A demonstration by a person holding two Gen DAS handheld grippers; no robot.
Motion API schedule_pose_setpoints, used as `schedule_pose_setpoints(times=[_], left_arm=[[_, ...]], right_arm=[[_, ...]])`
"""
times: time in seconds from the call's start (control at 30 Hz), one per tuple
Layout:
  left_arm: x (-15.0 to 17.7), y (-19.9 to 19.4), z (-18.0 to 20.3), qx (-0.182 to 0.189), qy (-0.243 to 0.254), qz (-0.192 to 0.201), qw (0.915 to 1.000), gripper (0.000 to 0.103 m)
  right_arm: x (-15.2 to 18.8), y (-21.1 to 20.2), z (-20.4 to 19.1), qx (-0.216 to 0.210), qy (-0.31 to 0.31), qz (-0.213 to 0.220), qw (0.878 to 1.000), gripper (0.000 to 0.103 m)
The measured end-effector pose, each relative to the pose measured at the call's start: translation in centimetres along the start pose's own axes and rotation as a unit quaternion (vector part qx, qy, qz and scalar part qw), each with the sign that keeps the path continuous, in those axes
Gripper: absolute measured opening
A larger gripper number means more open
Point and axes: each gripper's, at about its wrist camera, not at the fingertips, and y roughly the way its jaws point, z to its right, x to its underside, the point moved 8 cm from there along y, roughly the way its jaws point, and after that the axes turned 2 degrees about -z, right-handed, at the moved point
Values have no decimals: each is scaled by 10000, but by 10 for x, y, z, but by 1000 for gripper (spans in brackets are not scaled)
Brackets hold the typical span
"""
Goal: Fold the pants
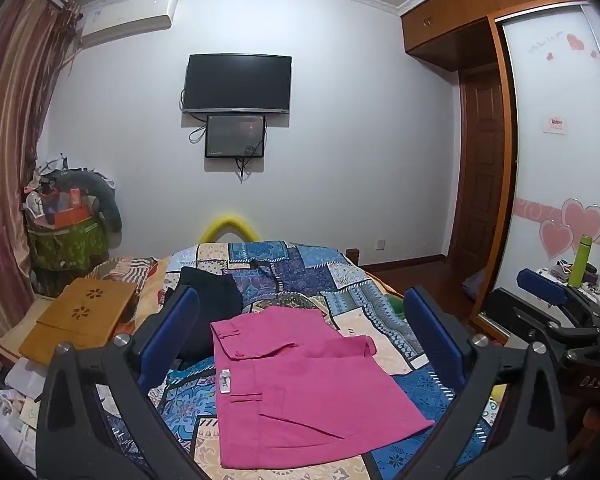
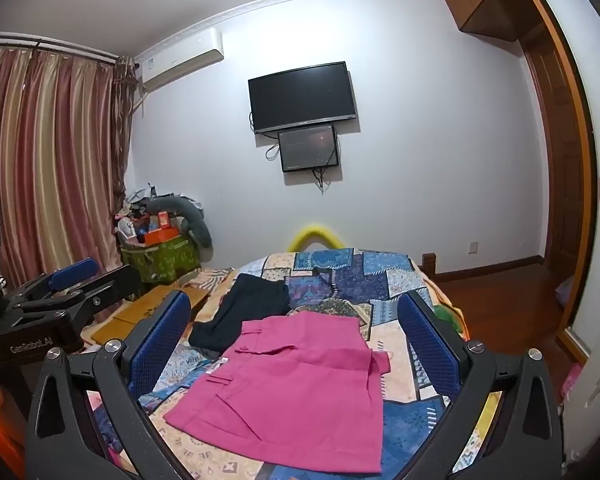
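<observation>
Pink pants lie folded into a flat rectangle on the patchwork bedspread, waistband to the left. In the right wrist view the same pink pants sit straight ahead. My left gripper hovers above them, open, blue pads wide apart with nothing between. My right gripper is open too, likewise held over the pants and empty. Each gripper shows at the edge of the other's view: the right gripper at far right, the left gripper at far left.
A dark folded garment lies beyond the pink pants. A wooden lap tray rests at the bed's left side. A cluttered green basket stands by the curtain. A nightstand with a green bottle is at the right, near the wardrobe.
</observation>
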Motion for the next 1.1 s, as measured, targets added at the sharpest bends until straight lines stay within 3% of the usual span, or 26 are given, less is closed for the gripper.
schedule_pose_setpoints(times=[1.1], left_arm=[[-6,0,5,-42,46,8,10000,103]], right_arm=[[3,3,-2,34,-27,-30,10000,103]])
